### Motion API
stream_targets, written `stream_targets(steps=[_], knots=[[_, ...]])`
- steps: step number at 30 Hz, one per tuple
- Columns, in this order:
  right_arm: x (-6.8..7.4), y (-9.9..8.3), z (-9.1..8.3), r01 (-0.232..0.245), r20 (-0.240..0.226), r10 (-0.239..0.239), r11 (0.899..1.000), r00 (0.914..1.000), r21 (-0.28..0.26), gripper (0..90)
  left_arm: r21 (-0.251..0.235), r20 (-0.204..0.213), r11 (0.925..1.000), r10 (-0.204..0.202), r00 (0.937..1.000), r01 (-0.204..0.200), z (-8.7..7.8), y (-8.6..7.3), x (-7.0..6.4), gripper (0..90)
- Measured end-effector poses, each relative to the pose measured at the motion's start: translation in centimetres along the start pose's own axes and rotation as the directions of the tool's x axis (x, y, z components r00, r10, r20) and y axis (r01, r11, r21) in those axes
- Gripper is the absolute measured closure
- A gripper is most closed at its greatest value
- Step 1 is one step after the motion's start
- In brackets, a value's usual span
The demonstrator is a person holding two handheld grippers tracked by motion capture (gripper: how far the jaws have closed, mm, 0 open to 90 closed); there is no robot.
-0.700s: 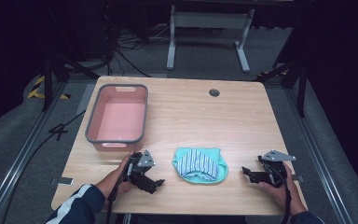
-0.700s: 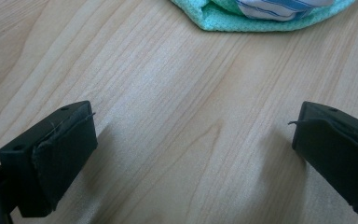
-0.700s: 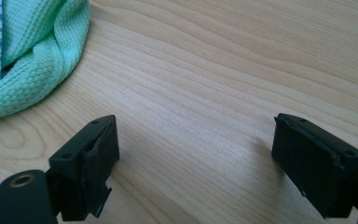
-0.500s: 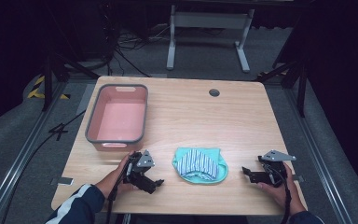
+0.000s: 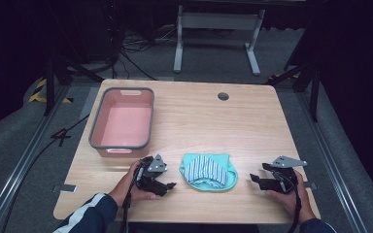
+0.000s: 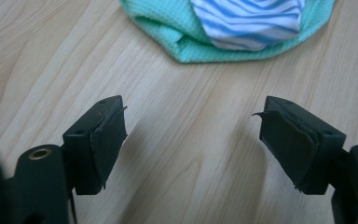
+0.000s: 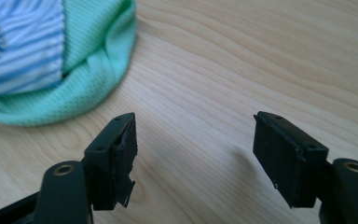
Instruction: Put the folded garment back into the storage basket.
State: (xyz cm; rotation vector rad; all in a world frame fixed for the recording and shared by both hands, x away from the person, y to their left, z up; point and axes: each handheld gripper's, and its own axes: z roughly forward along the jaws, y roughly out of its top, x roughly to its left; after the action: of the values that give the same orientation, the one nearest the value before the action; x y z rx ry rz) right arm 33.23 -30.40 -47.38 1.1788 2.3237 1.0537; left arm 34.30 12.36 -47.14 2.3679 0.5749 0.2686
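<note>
- Almost nothing has changed in the last moment: the left gripper (image 5: pixel 170 185) has eased a touch toward the folded cloths, while the right gripper (image 5: pixel 255 178) sits where it was, so the work has not yet moved past the approach.
- The mint-green cloth (image 5: pixel 226 177) lies near the front edge of the counter (image 5: pixel 223 126), between the two grippers, with the blue-striped cloth (image 5: pixel 205 170) folded on top of it; neither has shifted.
- In the left gripper view the jaws stand wide apart with nothing between them, low over bare wood, the green cloth (image 6: pixel 168 25) and striped cloth (image 6: pixel 249 18) just ahead.
- In the right gripper view the jaws are likewise spread and empty, the green cloth (image 7: pixel 91 79) ahead and off to one side, the striped cloth (image 7: pixel 21 42) beyond it.
- Neither gripper touches the fabric.
- The pink bin (image 5: pixel 122 144) stands empty to the left rear, well apart from the cloths; it looks the likely destination, though no grasp has begun.
</note>
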Motion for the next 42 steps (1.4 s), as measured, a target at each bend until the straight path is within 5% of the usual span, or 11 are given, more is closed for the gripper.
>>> stream_targets(steps=[7,15,27,30,36,39,42], knots=[[2.0,2.2,0.4,0.027,-0.043,-0.028,0.999,0.9987,-0.040,37.3,-0.013,-0.031,0.9999,0.003,0.9995,-0.003,0.6,2.9,0.7,30.7],[4.0,4.7,2.5,0.066,-0.061,-0.068,0.997,0.9958,-0.029,39.5,-0.050,-0.053,0.9976,-0.051,0.9973,0.049,2.3,5.0,1.9,34.4],[5.4,5.2,6.1,0.090,-0.012,-0.089,0.994,0.9960,0.067,40.2,-0.011,0.003,0.9947,-0.102,0.9948,0.102,4.9,4.7,2.5,32.2],[5.2,4.9,6.2,0.048,-0.020,-0.047,0.997,0.9987,0.052,38.9,-0.017,0.000,0.9937,-0.111,0.9939,0.111,4.9,4.5,2.6,29.9],[5.2,4.7,6.1,0.053,-0.041,-0.051,0.998,0.9978,0.039,47.5,-0.016,-0.001,0.9932,-0.116,0.9933,0.116,4.9,4.5,2.5,30.4],[5.5,4.8,6.0,0.070,-0.067,-0.067,0.997,0.9955,0.042,61.0,-0.010,0.019,0.9954,-0.095,0.9953,0.095,4.7,4.6,2.3,41.2],[5.7,4.8,6.0,0.067,-0.071,-0.064,0.997,0.9954,0.043,64.5,-0.010,0.031,0.9955,-0.094,0.9951,0.094,4.6,4.7,2.2,55.3]])
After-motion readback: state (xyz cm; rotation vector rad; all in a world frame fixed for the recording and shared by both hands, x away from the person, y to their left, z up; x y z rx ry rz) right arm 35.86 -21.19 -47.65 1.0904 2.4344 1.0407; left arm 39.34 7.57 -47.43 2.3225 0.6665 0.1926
